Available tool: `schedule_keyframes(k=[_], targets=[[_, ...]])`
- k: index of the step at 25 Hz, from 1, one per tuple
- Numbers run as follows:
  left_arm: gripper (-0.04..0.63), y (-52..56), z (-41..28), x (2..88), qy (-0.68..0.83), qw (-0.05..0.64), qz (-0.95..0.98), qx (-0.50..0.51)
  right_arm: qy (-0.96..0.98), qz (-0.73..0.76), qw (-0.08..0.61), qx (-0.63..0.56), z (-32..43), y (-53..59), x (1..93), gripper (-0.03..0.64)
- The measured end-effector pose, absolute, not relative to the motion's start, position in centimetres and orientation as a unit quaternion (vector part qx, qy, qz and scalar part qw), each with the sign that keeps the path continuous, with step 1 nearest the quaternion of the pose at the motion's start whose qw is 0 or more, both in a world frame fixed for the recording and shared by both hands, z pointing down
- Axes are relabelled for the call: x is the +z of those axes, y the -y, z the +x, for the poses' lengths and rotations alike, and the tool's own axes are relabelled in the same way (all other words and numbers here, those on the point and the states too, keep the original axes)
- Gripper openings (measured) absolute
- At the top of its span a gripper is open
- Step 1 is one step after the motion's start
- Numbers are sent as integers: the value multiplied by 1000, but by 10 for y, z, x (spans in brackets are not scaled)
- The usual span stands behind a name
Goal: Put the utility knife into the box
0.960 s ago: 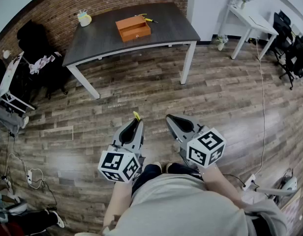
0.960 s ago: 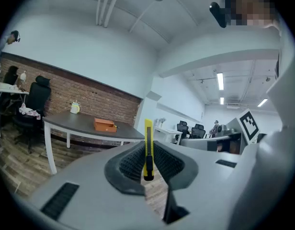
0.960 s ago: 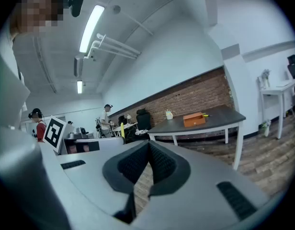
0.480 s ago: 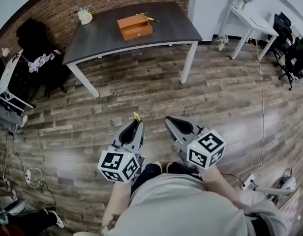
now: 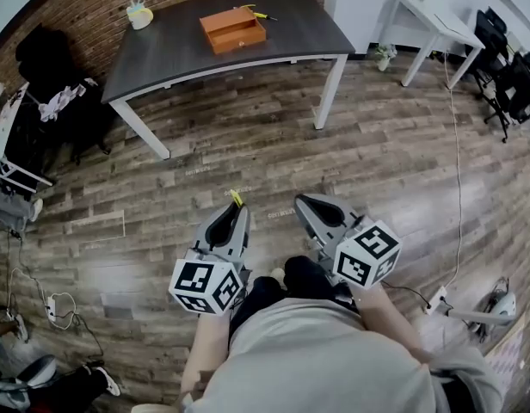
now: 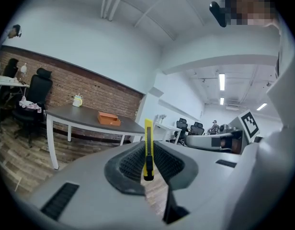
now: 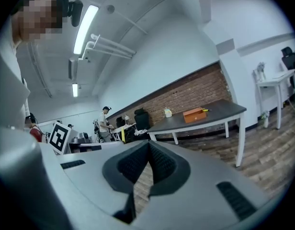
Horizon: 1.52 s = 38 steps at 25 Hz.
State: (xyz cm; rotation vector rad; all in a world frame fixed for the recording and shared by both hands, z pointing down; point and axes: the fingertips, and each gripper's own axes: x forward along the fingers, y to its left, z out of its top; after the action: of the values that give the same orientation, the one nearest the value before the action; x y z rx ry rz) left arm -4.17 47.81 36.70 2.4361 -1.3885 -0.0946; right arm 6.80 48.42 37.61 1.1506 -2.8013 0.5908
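Observation:
My left gripper is shut on a yellow utility knife that stands upright between its jaws; its yellow tip pokes out in the head view. My right gripper is shut with nothing between its pads. The orange box sits open on the dark table far ahead, well beyond both grippers. Both grippers hang over the wooden floor close to my body.
A yellow-handled tool lies behind the box and a pale cup stands at the table's left end. Black chairs with clothes stand left of the table. A white side table is at the right. A cable runs along the floor.
The table and box have slid a little up and away in the head view. Both grippers keep nearly the same place, the knife still held in the left one.

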Motion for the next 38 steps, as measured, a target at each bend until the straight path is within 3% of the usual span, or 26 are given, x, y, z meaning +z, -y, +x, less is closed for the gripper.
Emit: schedule_keyframes(k=[13,30,38], targets=[[64,-407,-67,385,509,188,839,-47,912,344,22,224,54,-408,398,5],[64,-175,-79,357,538,154,828,-46,930,291,-4,224,39,-176,377,5],[66,-117,-69,356,537,157,829,-24,928,282,-16,244,40,-120,374,5]])
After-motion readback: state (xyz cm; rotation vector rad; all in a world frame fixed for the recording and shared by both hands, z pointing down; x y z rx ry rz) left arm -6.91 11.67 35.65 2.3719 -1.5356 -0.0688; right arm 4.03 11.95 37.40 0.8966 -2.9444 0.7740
